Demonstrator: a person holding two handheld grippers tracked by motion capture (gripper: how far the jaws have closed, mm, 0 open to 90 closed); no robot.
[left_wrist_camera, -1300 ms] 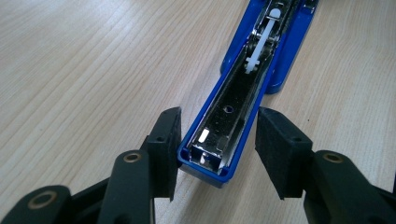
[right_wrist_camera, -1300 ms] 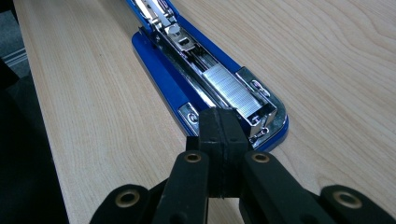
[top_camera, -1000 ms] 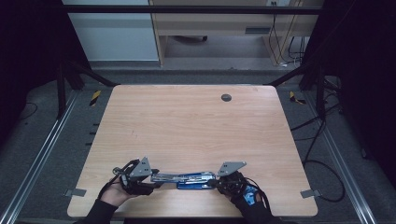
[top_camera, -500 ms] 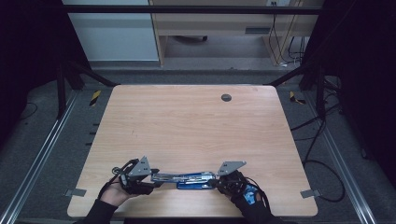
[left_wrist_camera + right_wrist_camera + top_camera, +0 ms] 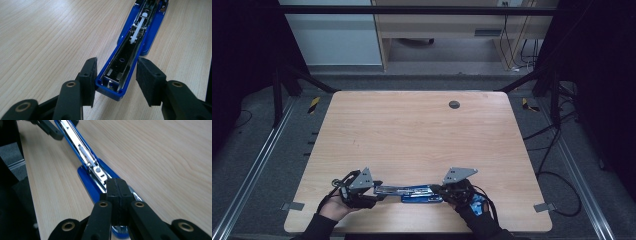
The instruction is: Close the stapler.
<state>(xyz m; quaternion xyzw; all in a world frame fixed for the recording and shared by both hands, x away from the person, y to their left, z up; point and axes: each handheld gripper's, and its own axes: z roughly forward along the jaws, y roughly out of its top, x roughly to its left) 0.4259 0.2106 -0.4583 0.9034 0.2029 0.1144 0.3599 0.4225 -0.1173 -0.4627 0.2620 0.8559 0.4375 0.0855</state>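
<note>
- High view: blue stapler [image 5: 414, 192] lies opened flat at the table's [image 5: 412, 135] near edge, between both grippers.
- Left gripper view: left gripper [image 5: 116, 80] half-open around the stapler's end; one pad touching.
- Right gripper view: right gripper [image 5: 117, 195] fully closed, pads together over the stapler.

A dark round grommet [image 5: 454, 104] sits in the wooden bench [image 5: 412, 140] near its far edge, right of centre.

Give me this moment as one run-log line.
object: blue stapler swung open flat, near table edge | left gripper: jaws straddle the tray end, one pad touching | right gripper: jaws shut, pressing on the stapler's other end
</note>
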